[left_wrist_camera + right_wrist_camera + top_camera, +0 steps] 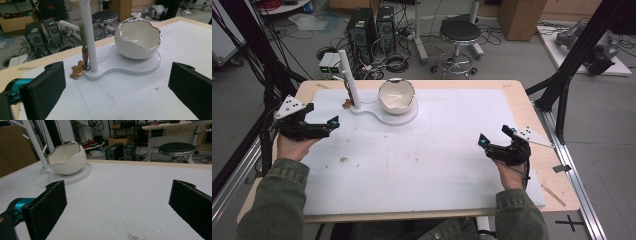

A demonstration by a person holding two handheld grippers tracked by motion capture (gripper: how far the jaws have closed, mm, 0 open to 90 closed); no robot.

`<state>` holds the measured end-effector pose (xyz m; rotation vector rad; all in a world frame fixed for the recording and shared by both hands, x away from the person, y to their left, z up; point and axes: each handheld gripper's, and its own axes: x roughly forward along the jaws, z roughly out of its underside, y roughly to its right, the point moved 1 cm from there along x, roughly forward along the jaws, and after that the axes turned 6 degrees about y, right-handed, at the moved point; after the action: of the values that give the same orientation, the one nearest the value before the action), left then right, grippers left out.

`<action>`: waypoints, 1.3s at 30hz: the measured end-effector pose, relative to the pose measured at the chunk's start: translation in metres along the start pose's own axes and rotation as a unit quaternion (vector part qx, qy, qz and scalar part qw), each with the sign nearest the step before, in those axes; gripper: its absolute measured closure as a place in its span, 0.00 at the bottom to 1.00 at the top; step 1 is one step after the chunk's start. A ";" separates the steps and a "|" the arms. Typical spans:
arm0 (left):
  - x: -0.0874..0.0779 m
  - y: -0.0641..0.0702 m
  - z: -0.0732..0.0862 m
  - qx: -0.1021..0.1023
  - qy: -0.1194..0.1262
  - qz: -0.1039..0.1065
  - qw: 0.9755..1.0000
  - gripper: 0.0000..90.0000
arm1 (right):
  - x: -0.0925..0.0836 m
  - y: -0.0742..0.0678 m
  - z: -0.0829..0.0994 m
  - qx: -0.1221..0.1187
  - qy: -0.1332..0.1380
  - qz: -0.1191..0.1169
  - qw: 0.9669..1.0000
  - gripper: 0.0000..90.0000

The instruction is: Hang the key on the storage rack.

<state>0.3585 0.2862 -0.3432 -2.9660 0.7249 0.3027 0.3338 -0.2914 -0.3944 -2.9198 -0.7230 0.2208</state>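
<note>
At the table's (512, 87) left and right edges, the left claw (323, 124) and right claw (496, 138) hovered released, holding nothing, with bare white mat between them. Beyond stood one eggshell bowl (396, 96) on one white stand (404, 118), one gingerbread charm (76, 70) touching its post (348, 77).

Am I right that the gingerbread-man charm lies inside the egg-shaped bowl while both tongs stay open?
Not quite: the charm lies at the foot of the white post, outside the bowl, as the left gripper view shows. Both tongs are open.
</note>
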 end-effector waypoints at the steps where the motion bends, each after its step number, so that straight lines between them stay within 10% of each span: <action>1: -0.001 0.001 0.001 -0.001 0.001 0.000 1.000 0.02 | 0.000 0.000 0.000 -0.001 0.001 -0.001 1.000 0.01; 39: -0.045 0.004 0.047 -0.032 0.079 -0.026 0.996 0.02 | 0.004 -0.004 0.003 -0.023 -0.013 -0.004 1.000 0.01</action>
<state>0.3092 0.3084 -0.3801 -3.0906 0.6634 0.0892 0.3353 -0.2856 -0.3971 -2.9629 -0.7524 0.2461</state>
